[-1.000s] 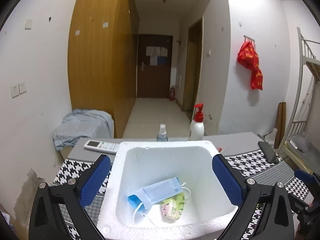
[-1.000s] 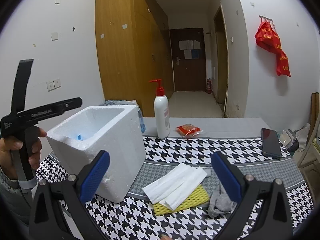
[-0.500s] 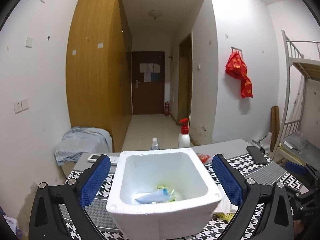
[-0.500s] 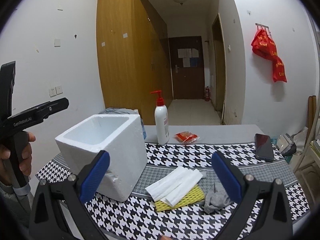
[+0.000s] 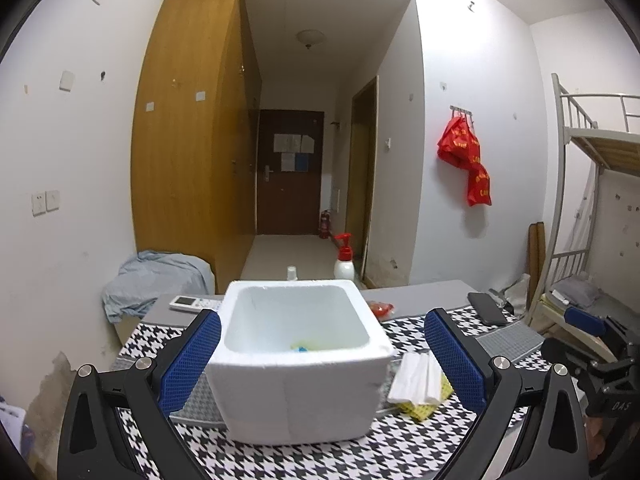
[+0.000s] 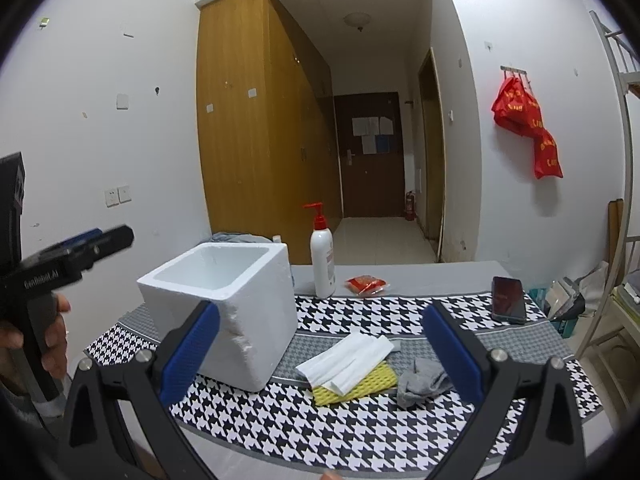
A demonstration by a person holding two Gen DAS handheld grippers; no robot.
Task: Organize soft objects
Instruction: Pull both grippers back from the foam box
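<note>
two grippers hang spread wide and empty: the left gripper (image 5: 320, 356) before the white square foam box (image 5: 298, 360), the right gripper (image 6: 318, 344) above the folded white tissues (image 6: 346, 360), yellow waffle cloth (image 6: 360, 386) and crumpled grey sock (image 6: 420, 382) on the houndstooth tablecloth (image 6: 320, 420) just right of the box.
</note>
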